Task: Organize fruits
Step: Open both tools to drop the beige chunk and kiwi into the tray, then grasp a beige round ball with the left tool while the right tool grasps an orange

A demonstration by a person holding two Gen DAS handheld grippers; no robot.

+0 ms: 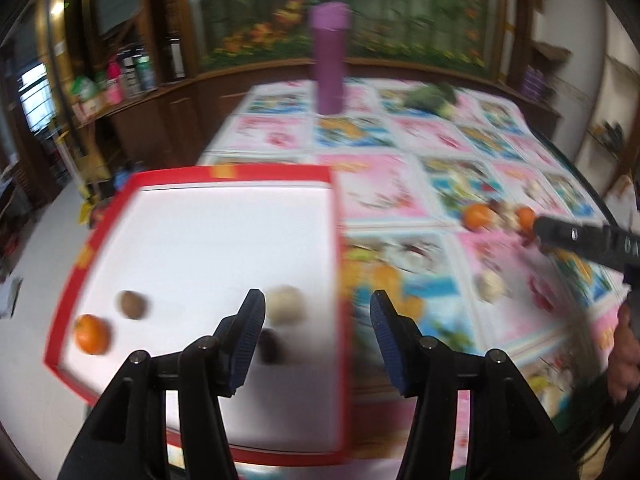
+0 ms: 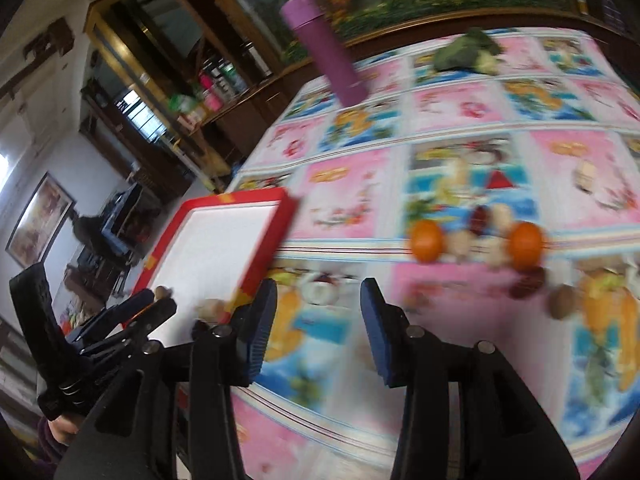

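From the left wrist, the left gripper (image 1: 316, 312) hangs open and empty over the right part of the red-rimmed tray (image 1: 132, 196), where 1 orange (image 1: 93, 334) and 3 blurred round pieces already lie, apparently sorted there off the table. From the right wrist, the right gripper (image 2: 318, 306) is also parted with nothing between its pads, over the patterned cloth (image 2: 352, 196) just right of the tray, while 2 oranges (image 2: 427, 241) and small fruits wait in a cluster further right, likely next to go.
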